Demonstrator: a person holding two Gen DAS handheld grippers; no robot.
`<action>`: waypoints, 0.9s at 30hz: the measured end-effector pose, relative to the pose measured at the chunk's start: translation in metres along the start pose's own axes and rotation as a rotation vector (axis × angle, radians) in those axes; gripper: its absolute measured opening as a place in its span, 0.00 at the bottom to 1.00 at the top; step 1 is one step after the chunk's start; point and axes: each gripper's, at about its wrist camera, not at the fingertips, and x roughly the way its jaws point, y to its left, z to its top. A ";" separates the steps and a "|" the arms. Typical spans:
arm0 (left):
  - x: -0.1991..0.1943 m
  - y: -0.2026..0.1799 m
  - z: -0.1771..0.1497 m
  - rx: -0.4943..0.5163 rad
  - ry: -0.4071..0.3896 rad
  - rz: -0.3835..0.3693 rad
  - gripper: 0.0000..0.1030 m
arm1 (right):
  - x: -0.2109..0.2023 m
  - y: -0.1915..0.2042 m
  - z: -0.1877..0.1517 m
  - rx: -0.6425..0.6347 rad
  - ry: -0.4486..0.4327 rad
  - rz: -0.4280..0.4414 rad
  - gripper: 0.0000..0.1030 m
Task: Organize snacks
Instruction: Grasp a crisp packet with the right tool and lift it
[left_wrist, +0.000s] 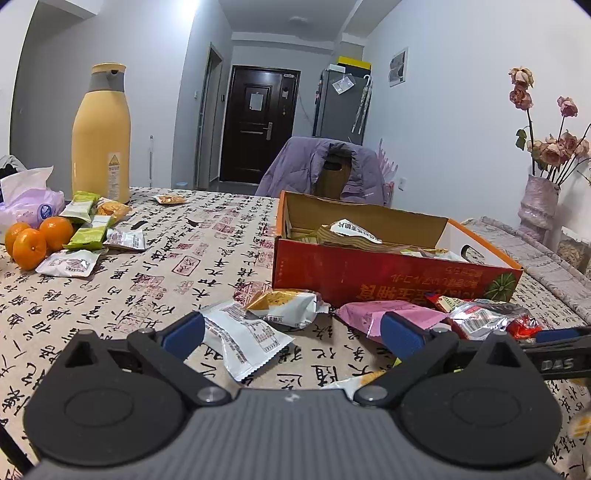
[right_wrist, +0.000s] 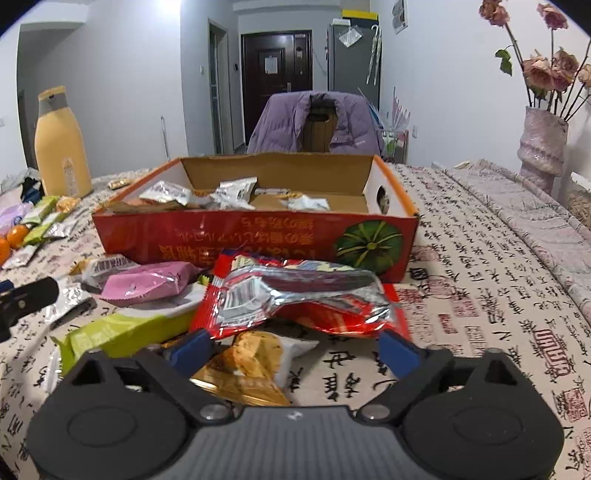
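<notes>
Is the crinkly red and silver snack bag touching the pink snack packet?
Cannot tell. In the right wrist view the red and silver snack bag and pink snack packet edges meet, maybe only overlapping.

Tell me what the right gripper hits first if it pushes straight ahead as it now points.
The right gripper, jaws open, would most likely meet the red and silver snack packet lying just ahead between its fingers. Beyond it stands the red cardboard box. Depth is hard to judge here.
</notes>
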 end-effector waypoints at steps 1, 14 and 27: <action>0.000 -0.001 0.000 -0.001 0.001 -0.001 1.00 | 0.002 0.001 -0.001 0.001 0.005 0.006 0.87; 0.000 0.000 -0.001 -0.006 0.005 -0.008 1.00 | -0.007 -0.009 -0.015 0.013 0.031 0.084 0.41; 0.008 0.008 0.014 0.032 0.085 0.049 1.00 | -0.052 -0.044 -0.021 0.027 -0.052 0.029 0.39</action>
